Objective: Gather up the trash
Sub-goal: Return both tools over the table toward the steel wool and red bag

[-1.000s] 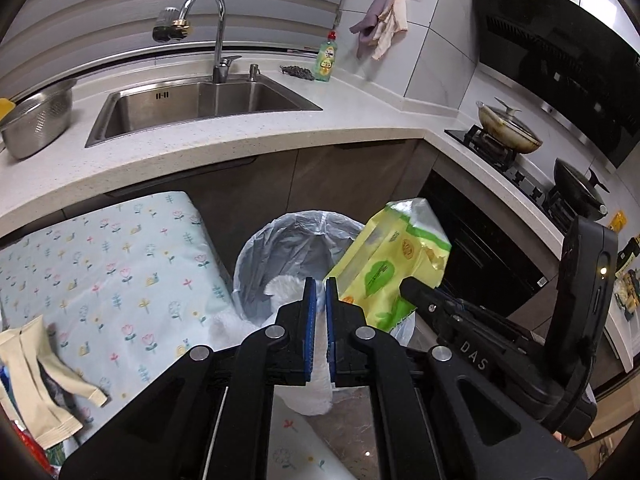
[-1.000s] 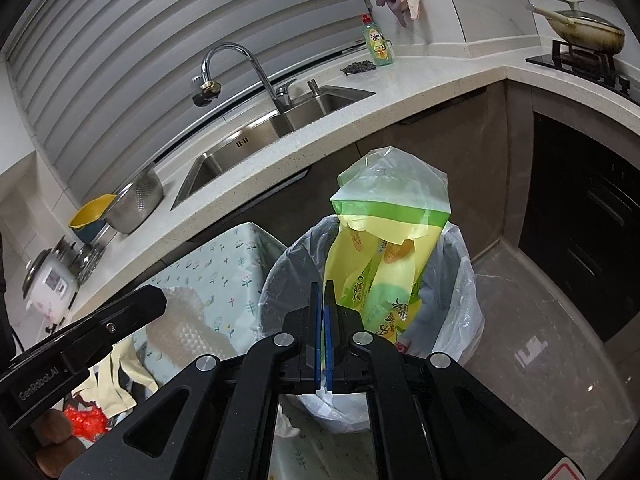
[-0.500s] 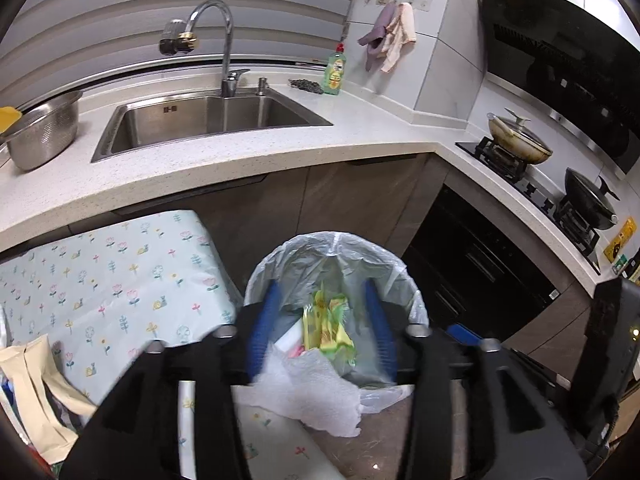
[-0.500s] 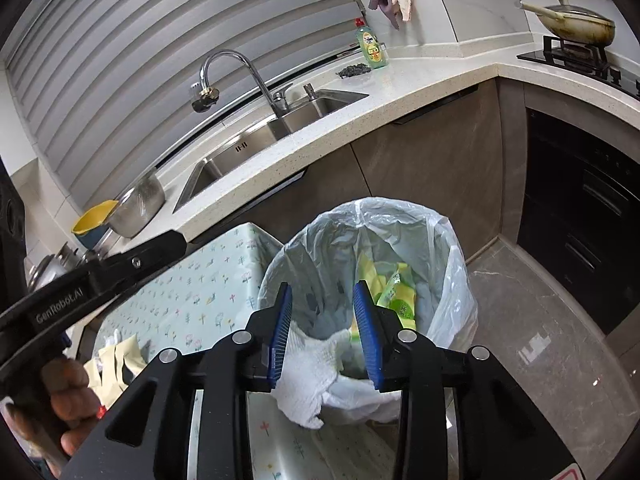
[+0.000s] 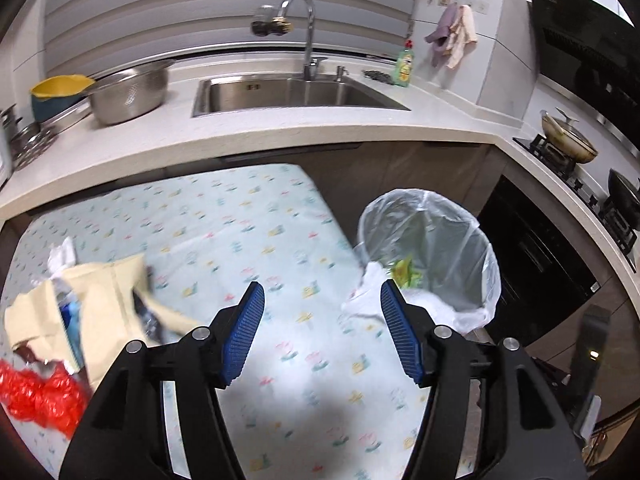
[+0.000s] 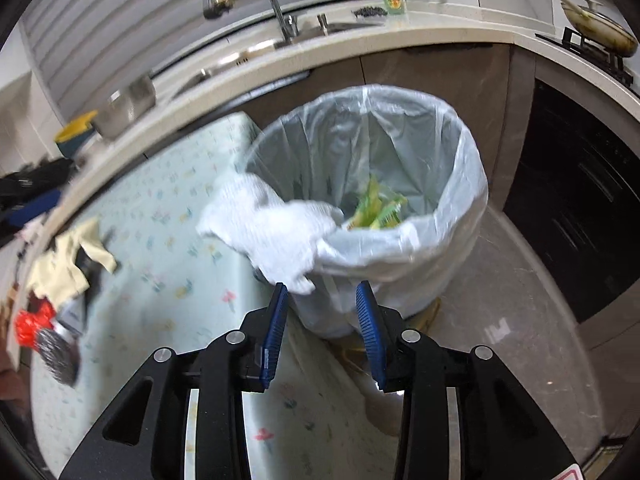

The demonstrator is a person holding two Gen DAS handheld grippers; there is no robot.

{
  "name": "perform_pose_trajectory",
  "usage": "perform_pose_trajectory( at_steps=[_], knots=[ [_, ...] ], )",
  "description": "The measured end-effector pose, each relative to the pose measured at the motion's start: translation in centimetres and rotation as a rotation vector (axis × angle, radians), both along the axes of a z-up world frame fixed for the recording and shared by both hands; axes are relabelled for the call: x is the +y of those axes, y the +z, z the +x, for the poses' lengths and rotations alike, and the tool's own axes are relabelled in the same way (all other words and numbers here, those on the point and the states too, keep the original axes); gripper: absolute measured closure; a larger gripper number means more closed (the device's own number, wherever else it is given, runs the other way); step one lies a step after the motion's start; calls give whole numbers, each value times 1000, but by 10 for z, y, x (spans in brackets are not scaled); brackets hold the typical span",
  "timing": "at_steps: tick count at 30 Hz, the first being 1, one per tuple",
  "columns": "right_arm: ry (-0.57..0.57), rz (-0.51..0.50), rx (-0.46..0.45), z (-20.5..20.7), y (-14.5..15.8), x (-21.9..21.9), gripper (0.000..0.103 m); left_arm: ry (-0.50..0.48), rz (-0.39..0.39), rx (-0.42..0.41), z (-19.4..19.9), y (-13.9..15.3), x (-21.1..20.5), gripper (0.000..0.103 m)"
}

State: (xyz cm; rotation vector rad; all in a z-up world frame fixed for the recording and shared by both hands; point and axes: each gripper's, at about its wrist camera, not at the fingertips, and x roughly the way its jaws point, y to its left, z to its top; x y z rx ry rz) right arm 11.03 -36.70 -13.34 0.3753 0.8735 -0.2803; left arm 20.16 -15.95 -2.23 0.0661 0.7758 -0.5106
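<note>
Trash (image 5: 80, 320) on perhaps floral tablecloth (image 5: 248, 240)

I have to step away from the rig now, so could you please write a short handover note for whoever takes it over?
Left gripper: jaws opening, nothing between them, over the floral tablecloth.
Right gripper: jaws opening, empty, in front of the lined trash bin.
Done: the yellow-green wrapper lies in the bin.
Half done: a white paper towel hangs over the bin's rim, not fully inside.
Left: the beige paper bag, the red crumpled plastic and the small scraps beside them at the table's left end.
</note>
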Motion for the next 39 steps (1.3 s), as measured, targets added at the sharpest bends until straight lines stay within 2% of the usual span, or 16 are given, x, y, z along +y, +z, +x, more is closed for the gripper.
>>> perform_pose_trajectory(
  at_steps=[6, 13, 16, 21, 25, 34, 39],
  knots=[
    [2, 11, 59, 14, -23, 2, 68, 65, -11, 38, -5, -10, 38, 45],
    [-53, 1, -30, 37, 7, -3, 68, 94, -24, 48, -8, -15, 59, 45],
    [-96, -16, -80, 52, 23, -20, 68, 99, -23, 47, -8, -16, 64, 45],
    [-159, -38, -112, 64, 45, -45, 68, 111, -26, 43, -9, -14, 75, 45],
    [-162, -69, -139, 59, 62, -48, 68, 143, -33, 39, -10, -13, 90, 37],
    [-79, -58, -187, 35, 90, -9, 68, 214, -25, 33, -24, -11, 132, 33],
    [13, -60, -220, 27, 106, 37, 55, 275, -17, 23, -36, -11, 164, 25]
  ],
)
